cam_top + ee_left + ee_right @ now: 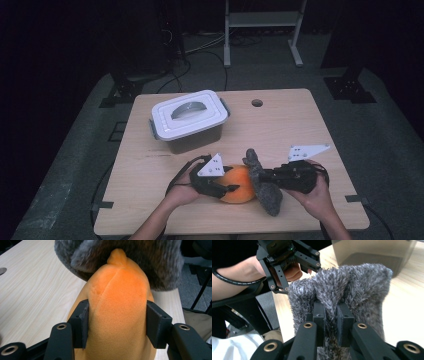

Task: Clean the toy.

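- The left gripper (117, 325) has its jaws clamped on the sides of a round orange plush toy (117, 315).
- The right gripper (331, 317) pinches a fuzzy grey fabric cover (342, 287), touching the toy.
- Both lie near a lidded white plastic box (189, 119), on the pale wooden table (290, 125).

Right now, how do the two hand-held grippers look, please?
Both grippers, left and right, are black, with jointed linkage arms, brass-coloured rivets and flat rectangular pads. Each carries a pale grey three-cornered plate with small holes, and a black cable trails from the left one.
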`<state>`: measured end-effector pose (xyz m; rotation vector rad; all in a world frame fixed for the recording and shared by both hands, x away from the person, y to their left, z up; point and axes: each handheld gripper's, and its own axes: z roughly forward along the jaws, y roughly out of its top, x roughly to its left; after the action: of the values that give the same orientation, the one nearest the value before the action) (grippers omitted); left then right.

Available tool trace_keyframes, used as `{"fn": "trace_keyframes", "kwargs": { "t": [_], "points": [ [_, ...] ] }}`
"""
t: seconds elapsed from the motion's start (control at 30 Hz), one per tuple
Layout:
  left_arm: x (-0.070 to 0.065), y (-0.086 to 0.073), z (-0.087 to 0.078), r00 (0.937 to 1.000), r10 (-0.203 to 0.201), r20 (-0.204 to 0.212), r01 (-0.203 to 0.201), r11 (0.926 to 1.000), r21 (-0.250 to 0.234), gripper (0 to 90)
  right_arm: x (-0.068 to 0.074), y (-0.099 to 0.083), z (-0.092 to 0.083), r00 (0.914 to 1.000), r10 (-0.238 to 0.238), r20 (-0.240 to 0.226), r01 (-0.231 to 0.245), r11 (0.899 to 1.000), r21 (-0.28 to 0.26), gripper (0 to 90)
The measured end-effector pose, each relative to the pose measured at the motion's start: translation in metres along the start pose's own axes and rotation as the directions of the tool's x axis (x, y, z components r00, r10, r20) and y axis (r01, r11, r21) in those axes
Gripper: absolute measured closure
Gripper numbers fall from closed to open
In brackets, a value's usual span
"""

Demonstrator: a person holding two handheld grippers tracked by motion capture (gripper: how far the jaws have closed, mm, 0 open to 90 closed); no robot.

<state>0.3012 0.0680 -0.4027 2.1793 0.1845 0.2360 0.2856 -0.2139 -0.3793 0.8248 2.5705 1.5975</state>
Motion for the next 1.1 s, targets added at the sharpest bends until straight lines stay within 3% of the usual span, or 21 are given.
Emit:
{"fn": "trace_keyframes", "kwargs": {
  "t": [0.17, 0.3, 0.37, 0.47, 0.57, 0.83, 0.93, 0.97, 1.0, 1.1],
  "points": [
    [0.003, -0.003, 0.001, 0.9998, -0.014, 0.014, 0.014, 0.9999, -0.01, 33.5, -0.005, -0.008, 0.012, 0.9999, 0.009, 0.007, -0.009, 0.999, 0.053, 79.5],
    [0.009, -0.005, 0.0, 0.9984, -0.053, 0.019, 0.053, 0.9984, -0.021, 18.4, -0.01, -0.013, 0.011, 0.9996, 0.024, 0.014, -0.025, 0.997, 0.069, 79.5],
    [0.013, -0.009, -0.001, 0.9968, -0.075, 0.027, 0.076, 0.9969, -0.023, 17.0, -0.013, -0.015, 0.009, 0.9991, 0.034, 0.024, -0.036, 0.997, 0.075, 79.5],
    [0.016, -0.015, 0.0, 0.9949, -0.087, 0.052, 0.089, 0.9954, -0.036, 24.4, -0.017, -0.018, 0.007, 0.9984, 0.051, 0.022, -0.053, 0.996, 0.075, 79.4],
    [0.013, -0.015, 0.0, 0.9962, -0.078, 0.038, 0.08, 0.9958, -0.045, 38.7, -0.019, -0.018, 0.006, 0.9978, 0.059, 0.029, -0.061, 0.995, 0.078, 79.4],
    [0.011, -0.009, -0.009, 0.9911, -0.063, 0.118, 0.07, 0.9954, -0.064, 41.6, -0.022, -0.019, 0.003, 0.9967, 0.066, 0.046, -0.069, 0.995, 0.073, 79.3],
    [0.014, -0.01, -0.01, 0.9902, -0.07, 0.121, 0.08, 0.9936, -0.079, 32.7, -0.023, -0.02, 0.003, 0.9962, 0.067, 0.056, -0.071, 0.994, 0.08, 79.3],
    [0.016, -0.01, -0.01, 0.9923, -0.083, 0.092, 0.09, 0.9933, -0.073, 32.7, -0.023, -0.02, 0.003, 0.9961, 0.068, 0.055, -0.073, 0.994, 0.079, 79.3],
    [0.019, -0.012, -0.009, 0.9917, -0.104, 0.076, 0.109, 0.992, -0.064, 19.6, -0.025, -0.021, 0.002, 0.9956, 0.079, 0.05, -0.083, 0.993, 0.081, 79.3],
    [0.022, -0.017, -0.002, 0.9854, -0.142, 0.093, 0.147, 0.9877, -0.052, 14.2, -0.026, -0.023, 0.002, 0.9955, 0.082, 0.046, -0.086, 0.993, 0.084, 79.2]
  ]
}}
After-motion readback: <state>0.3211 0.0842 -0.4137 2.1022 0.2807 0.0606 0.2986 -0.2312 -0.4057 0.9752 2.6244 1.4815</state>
